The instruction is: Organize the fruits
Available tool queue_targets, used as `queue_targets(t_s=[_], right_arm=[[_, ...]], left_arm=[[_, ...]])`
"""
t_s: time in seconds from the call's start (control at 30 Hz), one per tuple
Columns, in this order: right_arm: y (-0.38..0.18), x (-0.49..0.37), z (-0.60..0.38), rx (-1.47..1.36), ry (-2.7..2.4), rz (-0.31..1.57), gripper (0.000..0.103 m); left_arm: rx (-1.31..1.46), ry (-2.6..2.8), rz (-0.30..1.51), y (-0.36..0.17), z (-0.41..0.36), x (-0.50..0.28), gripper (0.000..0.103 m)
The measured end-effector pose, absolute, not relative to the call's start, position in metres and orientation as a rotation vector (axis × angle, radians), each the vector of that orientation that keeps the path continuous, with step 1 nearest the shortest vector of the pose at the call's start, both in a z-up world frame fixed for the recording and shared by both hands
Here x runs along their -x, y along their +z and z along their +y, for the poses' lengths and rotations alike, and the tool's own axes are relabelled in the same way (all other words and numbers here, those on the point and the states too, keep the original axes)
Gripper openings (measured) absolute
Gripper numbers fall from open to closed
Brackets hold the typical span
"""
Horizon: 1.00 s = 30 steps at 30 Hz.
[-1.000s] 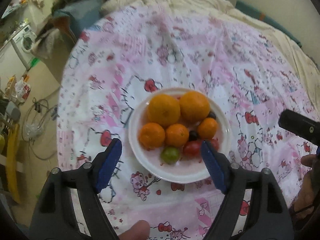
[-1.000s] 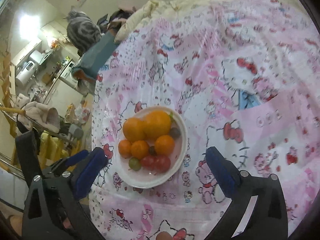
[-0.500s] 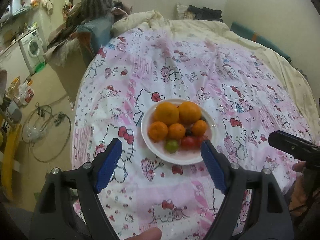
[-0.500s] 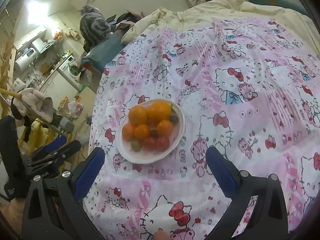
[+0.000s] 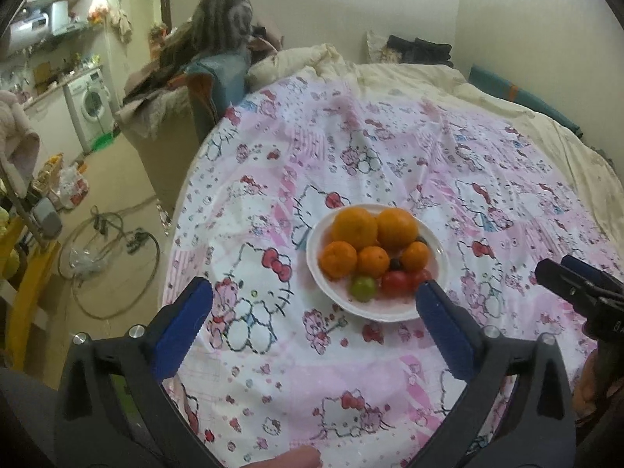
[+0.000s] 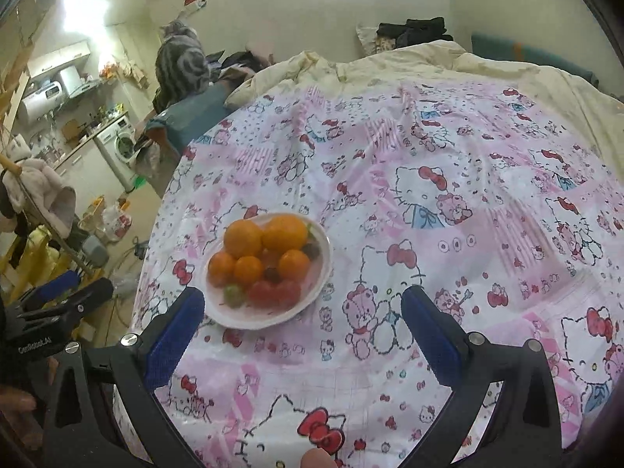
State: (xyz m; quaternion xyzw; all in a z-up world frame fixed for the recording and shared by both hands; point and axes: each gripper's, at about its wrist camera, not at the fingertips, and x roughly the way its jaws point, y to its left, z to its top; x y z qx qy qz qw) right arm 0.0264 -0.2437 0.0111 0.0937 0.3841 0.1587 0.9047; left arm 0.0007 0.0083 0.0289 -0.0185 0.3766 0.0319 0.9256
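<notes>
A white plate (image 5: 390,314) (image 6: 265,321) rests on a pink cartoon-print cloth (image 5: 390,156). It holds two big oranges (image 5: 355,224) (image 6: 284,232), several small oranges (image 5: 337,259), a green fruit (image 5: 363,288) (image 6: 233,293), red tomatoes (image 5: 397,284) (image 6: 273,290) and a dark grape (image 5: 396,263). My left gripper (image 5: 314,290) hovers short of the plate, its jaws opening wide with nothing between the pads. The right gripper (image 6: 302,298) is open and empty, just right of the plate. Each gripper shows at the edge of the other's view (image 5: 573,280) (image 6: 66,292).
The cloth's left edge (image 5: 183,202) drops to a floor with cables (image 5: 113,241), bags and a washing machine (image 5: 91,103). A cream duvet (image 6: 409,62) lies behind the cloth. A grey striped cat (image 6: 181,62) sits on a cluttered chair at the back left.
Both grippers have drawn back from the plate and tipped upward, so the plate looks smaller and more of the room shows. The left gripper's fingers now stand wider apart.
</notes>
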Motion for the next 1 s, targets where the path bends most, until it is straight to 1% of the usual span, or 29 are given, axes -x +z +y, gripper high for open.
queue_targets(t_s=[0.33, 1.0], right_arm=[[0.000, -0.035, -0.235, -0.148, 0.310, 0.801, 0.103], [-0.001, -0.035, -0.229, -0.110, 0.309, 0.797, 0.103]], left_arm=[[0.060, 0.067, 0.794, 0.023, 0.010, -0.009, 0.103], [0.054, 0.050, 0.788, 0.025, 0.006, -0.007, 0.103]])
